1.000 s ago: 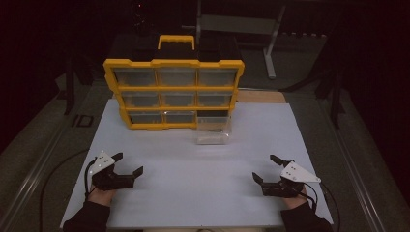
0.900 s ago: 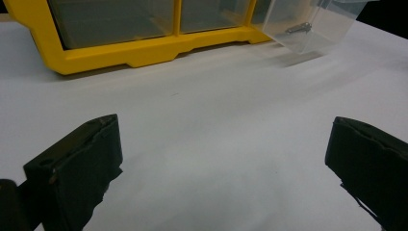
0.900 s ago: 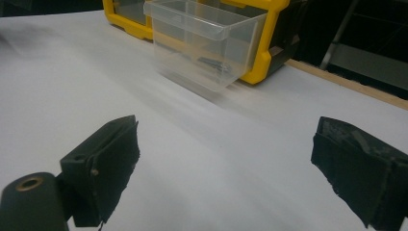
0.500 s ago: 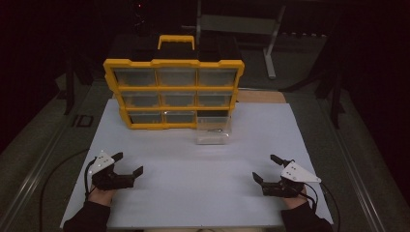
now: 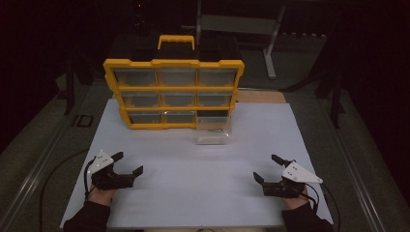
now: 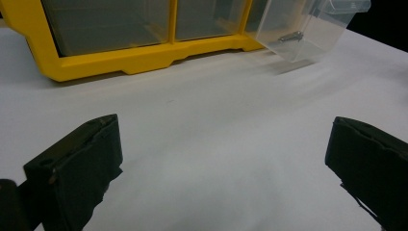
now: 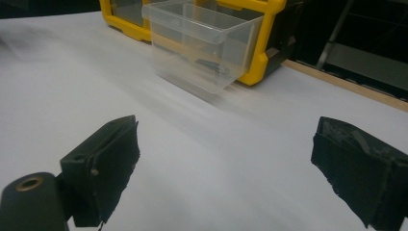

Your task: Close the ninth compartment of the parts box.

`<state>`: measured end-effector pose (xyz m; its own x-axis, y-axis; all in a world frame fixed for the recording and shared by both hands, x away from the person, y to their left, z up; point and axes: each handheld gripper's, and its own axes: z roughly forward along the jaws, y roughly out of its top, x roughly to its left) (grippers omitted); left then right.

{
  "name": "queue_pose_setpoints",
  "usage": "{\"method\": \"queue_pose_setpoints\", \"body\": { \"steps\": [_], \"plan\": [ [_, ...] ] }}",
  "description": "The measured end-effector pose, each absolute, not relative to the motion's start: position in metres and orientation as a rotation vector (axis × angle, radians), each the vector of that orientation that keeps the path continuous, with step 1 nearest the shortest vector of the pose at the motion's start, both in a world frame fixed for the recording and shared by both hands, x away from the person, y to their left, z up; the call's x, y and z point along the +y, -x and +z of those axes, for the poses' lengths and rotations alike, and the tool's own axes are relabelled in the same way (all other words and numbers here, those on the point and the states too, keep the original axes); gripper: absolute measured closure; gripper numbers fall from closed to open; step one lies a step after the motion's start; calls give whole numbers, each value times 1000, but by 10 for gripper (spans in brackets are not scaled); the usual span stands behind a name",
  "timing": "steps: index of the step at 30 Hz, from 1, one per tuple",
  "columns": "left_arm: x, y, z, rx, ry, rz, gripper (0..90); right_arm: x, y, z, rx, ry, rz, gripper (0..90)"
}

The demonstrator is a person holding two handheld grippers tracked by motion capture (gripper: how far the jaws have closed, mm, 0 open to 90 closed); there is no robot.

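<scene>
A yellow organizer with clear drawers and a top handle stands upright at the back of the white table. Its bottom right drawer is pulled out onto the table in front of its slot, with a small metal part inside; the same drawer sits ahead in the right gripper view. My left gripper rests open at the near left, nothing between its jaws. At the near right my right gripper is likewise open with nothing in it.
The organizer's yellow frame lies ahead of the left gripper. A wooden strip runs behind the table at the right. Metal stand legs rise in the dark background. Cables trail off both grippers at the near edge.
</scene>
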<state>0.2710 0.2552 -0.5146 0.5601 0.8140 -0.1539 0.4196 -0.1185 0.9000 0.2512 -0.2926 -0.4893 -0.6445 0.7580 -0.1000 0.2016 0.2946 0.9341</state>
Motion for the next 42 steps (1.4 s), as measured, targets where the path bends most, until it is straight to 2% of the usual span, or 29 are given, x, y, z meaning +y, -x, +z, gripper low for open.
{"method": "queue_pose_setpoints", "body": {
  "steps": [11,22,31,42],
  "plan": [
    [255,-271,-514,1028,-1736,463,0,-292,-248,-468,1978,-864,1357,94],
    [255,-271,-514,1025,-1733,463,0,-286,-253,-431,1912,-852,1346,94],
    [254,-270,-514,1015,-1740,469,0,-266,-268,-396,1881,-817,1321,94],
    [252,-269,-513,992,-1743,481,0,-231,-289,-398,1911,-765,1344,94]
  ]
}}
